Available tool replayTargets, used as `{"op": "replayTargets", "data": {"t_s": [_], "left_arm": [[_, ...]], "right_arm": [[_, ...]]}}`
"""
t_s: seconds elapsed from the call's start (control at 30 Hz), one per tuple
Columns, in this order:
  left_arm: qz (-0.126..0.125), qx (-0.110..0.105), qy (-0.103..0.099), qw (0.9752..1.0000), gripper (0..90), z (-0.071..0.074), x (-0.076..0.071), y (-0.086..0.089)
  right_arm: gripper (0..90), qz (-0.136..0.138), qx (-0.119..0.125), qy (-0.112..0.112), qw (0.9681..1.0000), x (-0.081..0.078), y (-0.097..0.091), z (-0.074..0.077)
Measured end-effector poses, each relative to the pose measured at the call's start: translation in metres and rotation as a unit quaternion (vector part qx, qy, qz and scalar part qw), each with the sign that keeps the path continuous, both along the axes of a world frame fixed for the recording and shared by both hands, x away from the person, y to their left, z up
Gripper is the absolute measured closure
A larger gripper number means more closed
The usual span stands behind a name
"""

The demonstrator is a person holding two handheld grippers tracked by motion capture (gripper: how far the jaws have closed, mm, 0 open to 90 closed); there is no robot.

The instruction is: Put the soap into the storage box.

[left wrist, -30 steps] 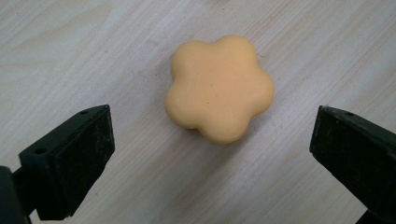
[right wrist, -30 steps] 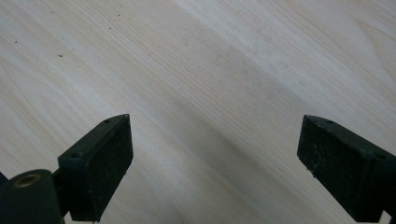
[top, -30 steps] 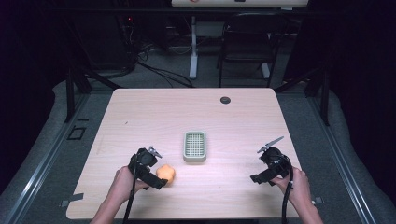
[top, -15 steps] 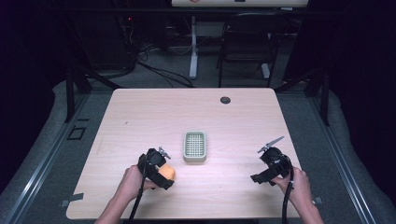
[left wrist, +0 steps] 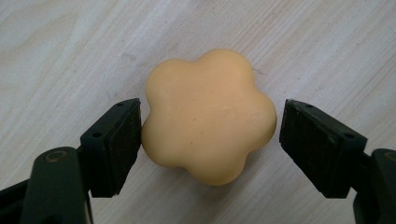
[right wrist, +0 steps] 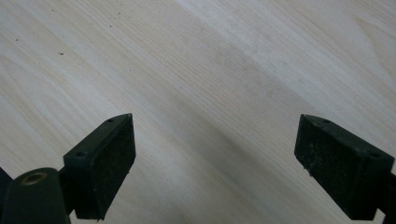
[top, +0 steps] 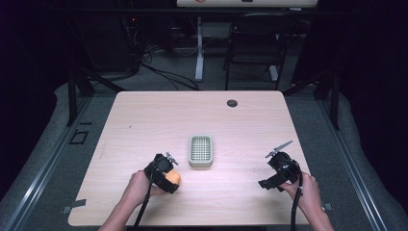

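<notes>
Soap (left wrist: 208, 116) lies just left of the grey dish (top: 200, 150), bracketed by the left gripper (left wrist: 208, 135), fingers open for grasping; the right gripper (right wrist: 215, 163) idles open over bare bench (right wrist: 224, 60).

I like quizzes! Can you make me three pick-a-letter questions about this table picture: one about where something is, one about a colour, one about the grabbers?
1. Where is the soap dish?
A. mid-table
B. on the floor
C. on the chair

2. What colour is the flower-shaped soap?
A. blue
B. orange
C. green

3. How is the left hand-held gripper?
A. open around the soap
C. far from the soap
B. shut on nothing

Answers: 1 A, it sits between both hands. 2 B, pale orange. 3 A, a gap shows beside one jaw.
</notes>
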State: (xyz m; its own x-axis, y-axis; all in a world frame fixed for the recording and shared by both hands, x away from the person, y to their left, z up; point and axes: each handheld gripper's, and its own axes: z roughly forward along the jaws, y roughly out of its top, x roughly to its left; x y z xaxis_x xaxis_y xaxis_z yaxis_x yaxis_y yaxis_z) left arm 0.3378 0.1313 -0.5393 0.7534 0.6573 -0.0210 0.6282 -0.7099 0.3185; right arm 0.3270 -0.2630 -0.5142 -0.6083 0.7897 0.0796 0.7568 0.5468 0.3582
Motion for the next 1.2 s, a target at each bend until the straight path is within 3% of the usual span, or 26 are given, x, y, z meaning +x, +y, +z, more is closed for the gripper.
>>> {"op": "replayTargets", "data": {"t_s": [0.57, 0.8, 1.2], "left_arm": [[-0.005, 0.02, 0.002, 0.9998, 25.3, -0.0061, 0.0015, -0.0035], [-0.006, 0.019, 0.003, 0.9998, 25.8, -0.0071, 0.0019, -0.0037], [-0.008, 0.01, 0.01, 0.9999, 26.3, -0.006, 0.0029, 0.0005]], "right_arm": [[13.0, 0.001, -0.006, -0.002, 1.0, -0.0001, 0.0001, 0.0008], [13.3, 0.003, -0.011, -0.002, 0.9999, 0.0001, 0.0, 0.0009], [13.6, -0.005, 0.001, -0.005, 1.0, -0.0011, 0.0003, 0.0]]}}
